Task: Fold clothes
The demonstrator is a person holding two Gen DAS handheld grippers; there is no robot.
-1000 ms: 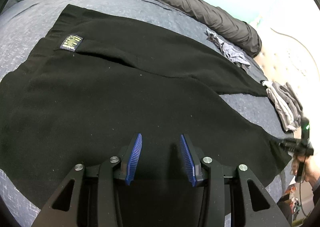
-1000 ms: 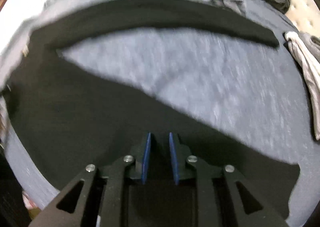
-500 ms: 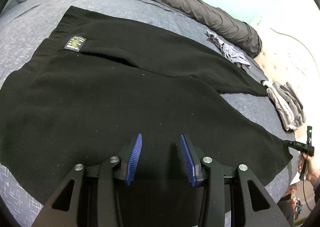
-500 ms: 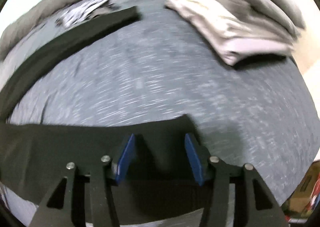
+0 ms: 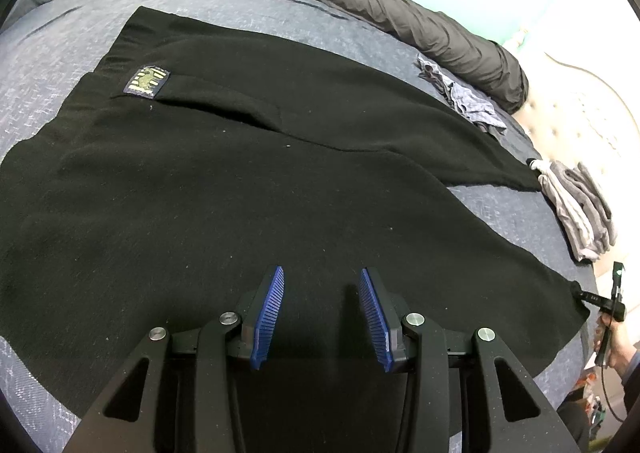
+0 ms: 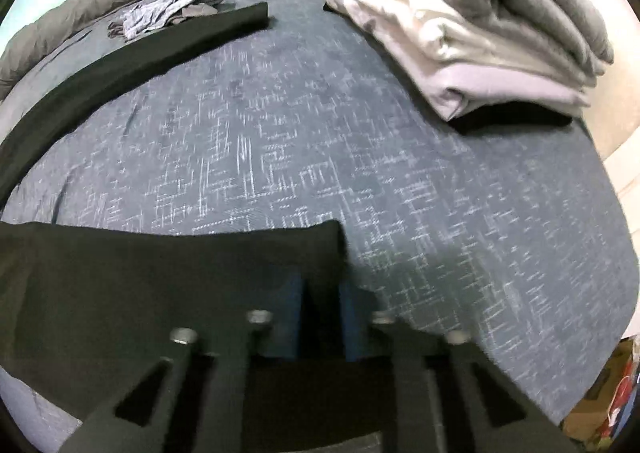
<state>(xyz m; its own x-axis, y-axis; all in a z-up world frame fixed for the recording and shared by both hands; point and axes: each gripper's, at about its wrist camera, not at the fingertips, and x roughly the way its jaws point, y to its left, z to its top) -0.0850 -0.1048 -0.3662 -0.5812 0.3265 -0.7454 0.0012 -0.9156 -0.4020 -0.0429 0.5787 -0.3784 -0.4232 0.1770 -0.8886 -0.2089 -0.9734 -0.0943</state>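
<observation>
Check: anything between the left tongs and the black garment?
Nothing visible. The left tongs hang open right over the black garment, bare cloth between the pads. The right tongs are closing on its corner.

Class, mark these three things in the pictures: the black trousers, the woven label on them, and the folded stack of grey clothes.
black trousers [image 5: 248, 205]: left wrist view, middle of the spread fabric.
woven label [image 5: 148, 81]: left wrist view, centre of the patch.
folded stack of grey clothes [image 6: 472, 25]: right wrist view, top of the pile.

bare bedspread [image 6: 360, 157], folded pile [image 6: 480, 33] beyond
</observation>
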